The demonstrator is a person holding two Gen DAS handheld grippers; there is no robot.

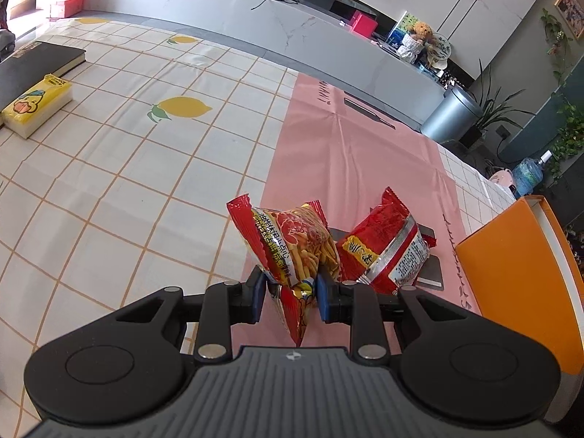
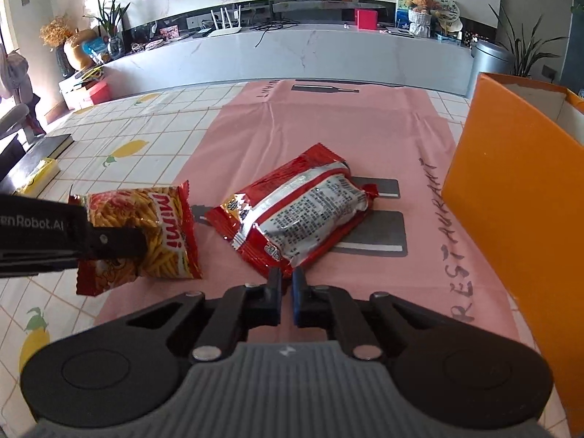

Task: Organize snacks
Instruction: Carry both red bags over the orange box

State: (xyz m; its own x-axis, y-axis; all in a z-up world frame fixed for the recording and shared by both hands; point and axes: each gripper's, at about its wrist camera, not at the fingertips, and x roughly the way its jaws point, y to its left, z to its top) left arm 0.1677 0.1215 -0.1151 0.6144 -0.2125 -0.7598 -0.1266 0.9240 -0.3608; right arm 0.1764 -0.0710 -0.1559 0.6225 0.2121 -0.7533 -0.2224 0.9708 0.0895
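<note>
My left gripper (image 1: 292, 281) is shut on the lower part of a red and yellow bag of snack sticks (image 1: 292, 241), which stands upright above the pink mat (image 1: 346, 153). The right wrist view shows the same bag (image 2: 164, 233) with the left gripper's black finger (image 2: 109, 241) across it. A red packet with a silver back (image 2: 303, 215) lies on the mat, just right of the bag (image 1: 383, 252). My right gripper (image 2: 287, 277) has its jaws closed, the tips pinching the packet's near seam.
An open orange box (image 2: 518, 200) stands at the right edge of the mat, close to the packet (image 1: 518, 284). A yellow tissue pack (image 1: 36, 106) and a black book (image 1: 36, 62) lie far left on the lemon-print tablecloth.
</note>
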